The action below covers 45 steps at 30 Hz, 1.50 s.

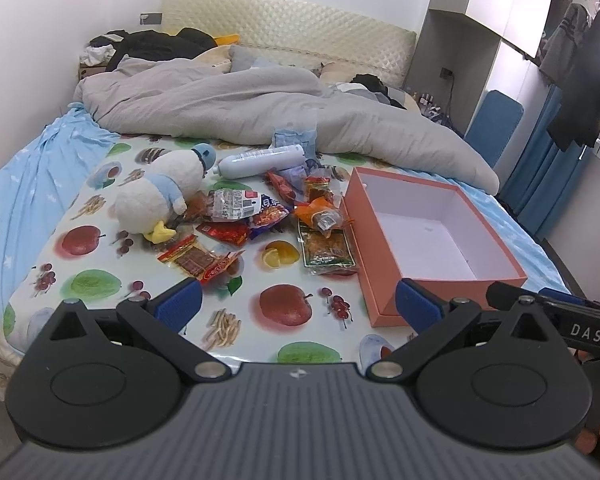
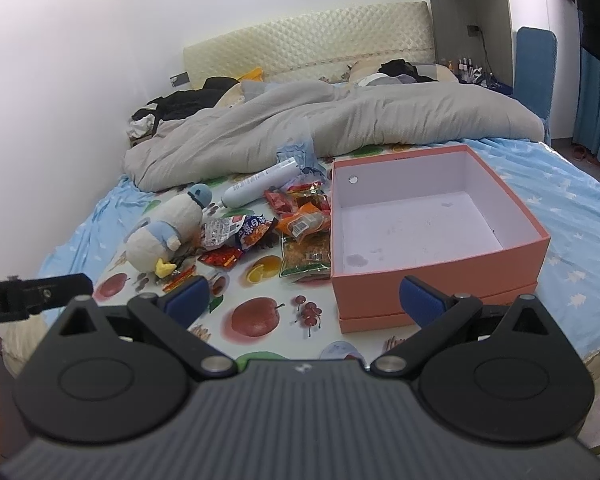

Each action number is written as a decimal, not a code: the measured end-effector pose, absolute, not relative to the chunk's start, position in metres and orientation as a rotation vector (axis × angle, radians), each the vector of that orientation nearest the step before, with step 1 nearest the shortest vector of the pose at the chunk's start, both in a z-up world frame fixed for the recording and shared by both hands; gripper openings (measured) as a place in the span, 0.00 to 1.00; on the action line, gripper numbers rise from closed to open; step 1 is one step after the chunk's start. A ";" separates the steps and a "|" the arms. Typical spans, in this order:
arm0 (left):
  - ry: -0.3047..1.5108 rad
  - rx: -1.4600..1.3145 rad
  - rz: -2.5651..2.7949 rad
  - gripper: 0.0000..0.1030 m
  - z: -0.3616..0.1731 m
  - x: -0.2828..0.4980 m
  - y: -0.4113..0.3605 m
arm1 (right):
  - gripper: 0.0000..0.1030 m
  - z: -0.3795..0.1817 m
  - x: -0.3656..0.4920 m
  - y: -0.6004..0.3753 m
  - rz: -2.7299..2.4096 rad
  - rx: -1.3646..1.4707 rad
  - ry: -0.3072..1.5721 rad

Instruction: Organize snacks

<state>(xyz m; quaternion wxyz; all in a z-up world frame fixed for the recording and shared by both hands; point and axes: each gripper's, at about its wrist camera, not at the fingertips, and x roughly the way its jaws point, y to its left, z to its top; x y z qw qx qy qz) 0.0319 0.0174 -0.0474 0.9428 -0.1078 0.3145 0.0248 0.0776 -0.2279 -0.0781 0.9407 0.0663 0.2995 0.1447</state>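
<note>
While both hover, left gripper (image 1: 298, 306) and right gripper (image 2: 304, 300) gape wide, hold nothing; snacks (image 1: 260, 216) ahead of fingers, box (image 2: 440, 272) by right finger.

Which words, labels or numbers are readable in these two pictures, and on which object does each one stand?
"DAS": white letters on the black bar at the right edge, left wrist view.
"LAI": partial, on the black bar at the left edge, right wrist view.
Snack packets: print too blurred to read.
White bottle: label unreadable.
</note>
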 end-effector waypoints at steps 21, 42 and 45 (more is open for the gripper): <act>0.638 -0.231 0.057 1.00 -0.045 0.018 0.026 | 1.00 -0.075 0.074 -0.224 0.302 0.128 0.607; 0.647 -0.229 0.054 1.00 -0.047 0.017 0.027 | 1.00 -0.075 0.071 -0.221 0.300 0.122 0.613; 0.649 -0.216 0.055 1.00 -0.047 0.018 0.027 | 1.00 -0.075 0.071 -0.221 0.301 0.122 0.612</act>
